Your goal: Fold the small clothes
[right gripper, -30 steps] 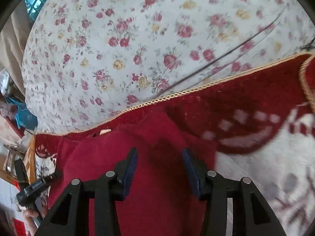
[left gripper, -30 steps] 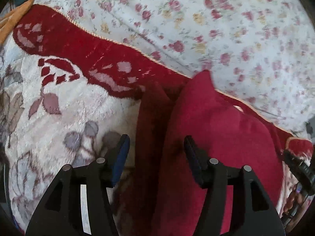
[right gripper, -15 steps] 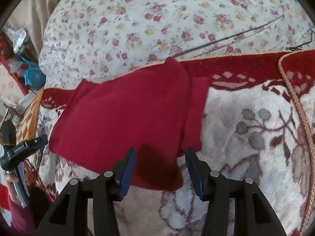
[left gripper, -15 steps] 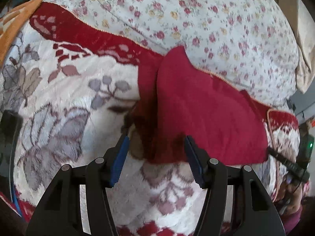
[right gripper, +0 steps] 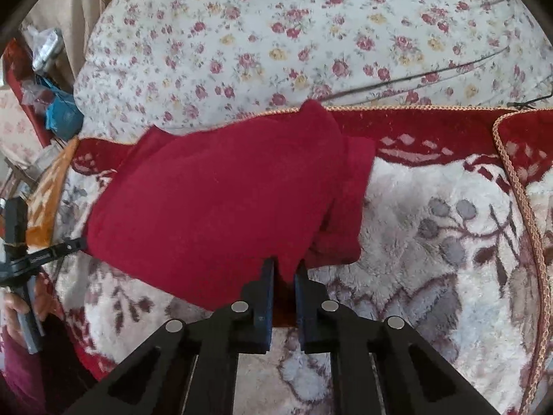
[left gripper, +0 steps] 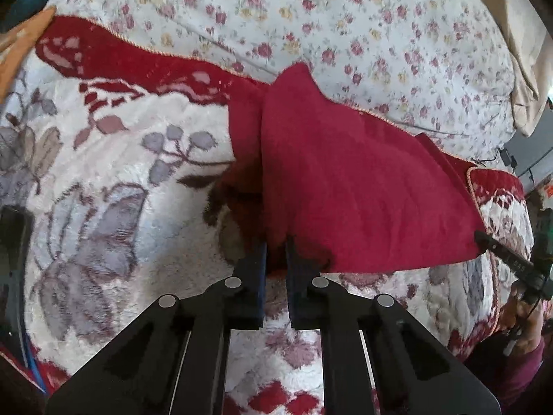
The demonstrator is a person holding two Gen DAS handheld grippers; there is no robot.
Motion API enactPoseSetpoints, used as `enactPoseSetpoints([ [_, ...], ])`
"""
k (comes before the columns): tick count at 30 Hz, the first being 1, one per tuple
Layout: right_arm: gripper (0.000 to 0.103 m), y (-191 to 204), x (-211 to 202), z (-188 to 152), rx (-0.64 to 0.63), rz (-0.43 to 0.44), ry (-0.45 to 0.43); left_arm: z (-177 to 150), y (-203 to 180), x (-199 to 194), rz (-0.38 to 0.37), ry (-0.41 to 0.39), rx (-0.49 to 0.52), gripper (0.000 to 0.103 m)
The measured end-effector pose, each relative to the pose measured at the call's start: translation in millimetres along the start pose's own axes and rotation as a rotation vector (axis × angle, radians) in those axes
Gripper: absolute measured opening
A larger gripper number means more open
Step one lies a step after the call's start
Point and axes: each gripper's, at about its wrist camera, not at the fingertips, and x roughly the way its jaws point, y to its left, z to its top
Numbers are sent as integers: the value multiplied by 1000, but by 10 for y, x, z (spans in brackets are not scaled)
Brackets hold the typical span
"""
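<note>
The near hem of the red garment (left gripper: 345, 186) is pinched between the nearly closed jaws of the left gripper (left gripper: 275, 256); the right gripper (right gripper: 284, 273) is likewise clamped on it — cloth spread ahead over the plush blanket (right gripper: 432, 249); floral sheet (right gripper: 276, 34) lies beyond.

There are no words or numbers that can be read here. The other black handheld gripper (right gripper: 41, 254), seen at the left edge of the right wrist view, has a small line of white print on its arm, but it is too tiny and blurry to make out.
</note>
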Motion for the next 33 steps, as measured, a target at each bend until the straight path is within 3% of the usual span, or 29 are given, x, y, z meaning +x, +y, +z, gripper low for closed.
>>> enactPoseSetpoints([
  [4,7,-46,-160,-20,-5,9,-25,-52,62,-51,26,7,8,8],
  [8,7,-135,10,-123,-13,-70,60,-65,137,54,74,48,-15,7],
  [11,7,-134,28,-83,-10,-39,81,-26,114,1,72,12,-21,7],
  [13,9,-157,-73,-26,13,-25,46,0,117,-50,100,-20,-34,7],
  [15,26,-196,-195,35,46,-60,-2,40,100,-93,69,-39,-46,7],
  [16,39,-217,-265,92,72,-64,-37,77,80,-106,44,-47,-56,8],
  [17,42,-228,-290,139,87,-47,-59,108,63,-110,36,-53,-60,12],
  [19,42,-201,-265,287,95,-1,-66,202,-16,-84,34,-65,-64,37],
  [21,42,-107,-135,462,68,-19,-51,293,-117,-9,47,-63,-55,43],
  [27,42,120,635,968,32,-43,4,381,-178,295,155,-44,-13,43],
  [31,42,25,1166,1138,22,-184,51,375,-83,416,179,-47,-6,46],
  [33,42,-115,1323,1173,61,-185,54,380,-97,430,194,-57,20,46],
])
